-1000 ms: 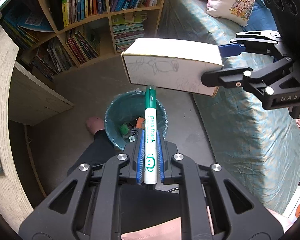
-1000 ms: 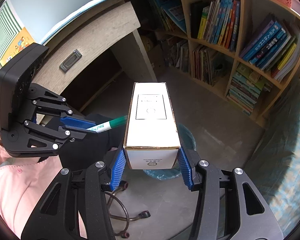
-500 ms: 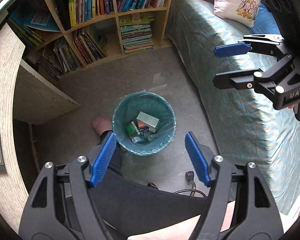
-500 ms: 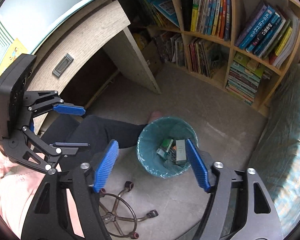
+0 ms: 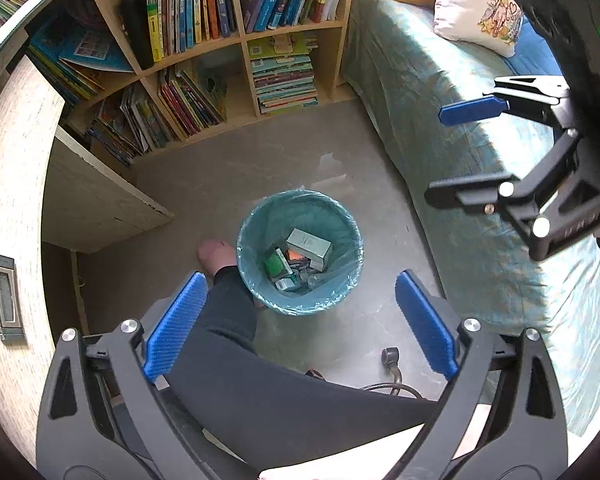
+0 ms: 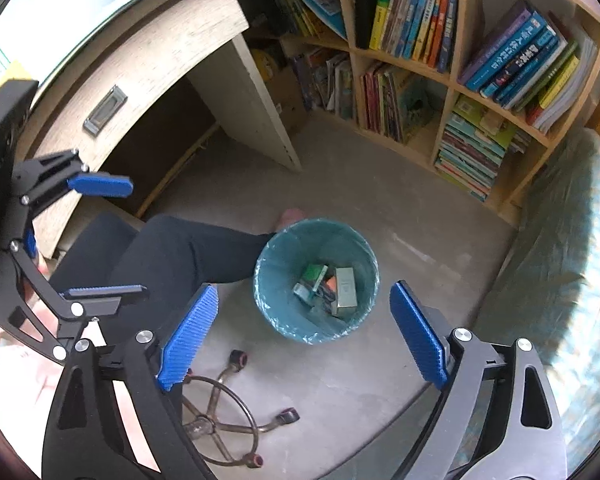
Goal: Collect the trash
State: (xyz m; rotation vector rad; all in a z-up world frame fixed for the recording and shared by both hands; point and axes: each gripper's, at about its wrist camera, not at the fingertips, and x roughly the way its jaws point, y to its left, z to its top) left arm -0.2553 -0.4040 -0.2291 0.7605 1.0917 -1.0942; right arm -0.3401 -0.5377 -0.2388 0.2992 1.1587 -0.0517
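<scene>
Grippers hang spread and empty above a teal-lined trash bin [image 5: 300,216] on the grey floor: left gripper [image 5: 300,324] and right gripper [image 6: 304,338], with a pale carton [image 5: 309,243] lying among scraps inside

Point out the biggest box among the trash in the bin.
The pale grey-green box lying on its side atop the pile in the bin. It is clearly larger than the green carton beside it and the small packet below.
</scene>
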